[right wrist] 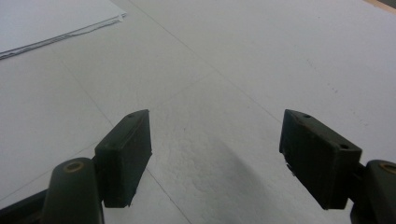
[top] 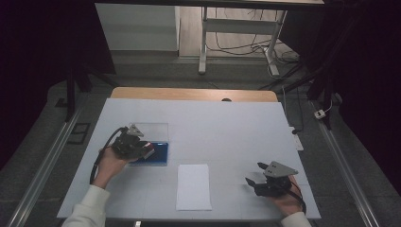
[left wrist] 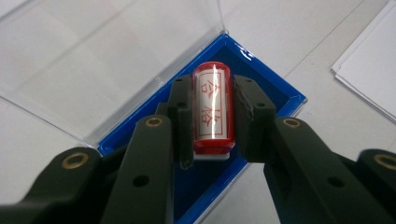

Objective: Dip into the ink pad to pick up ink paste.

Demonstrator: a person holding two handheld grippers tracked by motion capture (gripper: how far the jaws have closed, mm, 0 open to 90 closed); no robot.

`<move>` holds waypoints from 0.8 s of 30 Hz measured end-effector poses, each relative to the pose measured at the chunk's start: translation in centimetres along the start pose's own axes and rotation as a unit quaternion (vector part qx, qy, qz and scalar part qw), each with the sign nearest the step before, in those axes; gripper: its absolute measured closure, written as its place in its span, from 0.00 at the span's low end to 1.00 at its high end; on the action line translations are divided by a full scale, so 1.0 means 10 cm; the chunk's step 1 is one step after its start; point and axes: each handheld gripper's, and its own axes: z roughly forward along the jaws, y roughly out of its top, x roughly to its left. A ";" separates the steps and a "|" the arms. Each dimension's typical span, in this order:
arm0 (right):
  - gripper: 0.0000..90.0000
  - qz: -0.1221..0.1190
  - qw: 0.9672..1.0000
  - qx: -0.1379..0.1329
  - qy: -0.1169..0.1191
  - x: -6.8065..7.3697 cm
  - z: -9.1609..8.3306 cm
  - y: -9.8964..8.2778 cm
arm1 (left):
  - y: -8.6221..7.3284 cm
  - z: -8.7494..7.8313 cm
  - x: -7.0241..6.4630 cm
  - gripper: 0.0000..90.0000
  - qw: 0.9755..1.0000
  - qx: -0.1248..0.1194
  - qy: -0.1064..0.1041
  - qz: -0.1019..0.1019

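From above we see the left claw (top: pixel 142 150) at the near edge of a blue tray (top: pixel 158 153) whose clear lid (top: pixel 152 132) stands open beyond it — what it grips is hard to make out there. The left gripper view settles it: the jaws are clamped on a red stamp (left wrist: pixel 213 111) with red characters, held over the tray. The right claw (top: pixel 254 174) rests apart on the table (top: pixel 227 127), jaws spread wide with nothing between them — white paper (top: pixel 193 186) lies off to its left.
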 end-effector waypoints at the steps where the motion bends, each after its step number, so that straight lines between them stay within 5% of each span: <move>1: 0.27 0.000 1.000 0.000 0.000 0.00 0.00 0.00 | 0.00 0.01 0.00 0.78 1.000 0.001 0.002 0.001; 24: 0.28 0.000 1.000 0.003 0.000 0.00 0.01 -0.01 | -0.01 0.02 0.00 0.78 1.000 0.012 0.001 0.000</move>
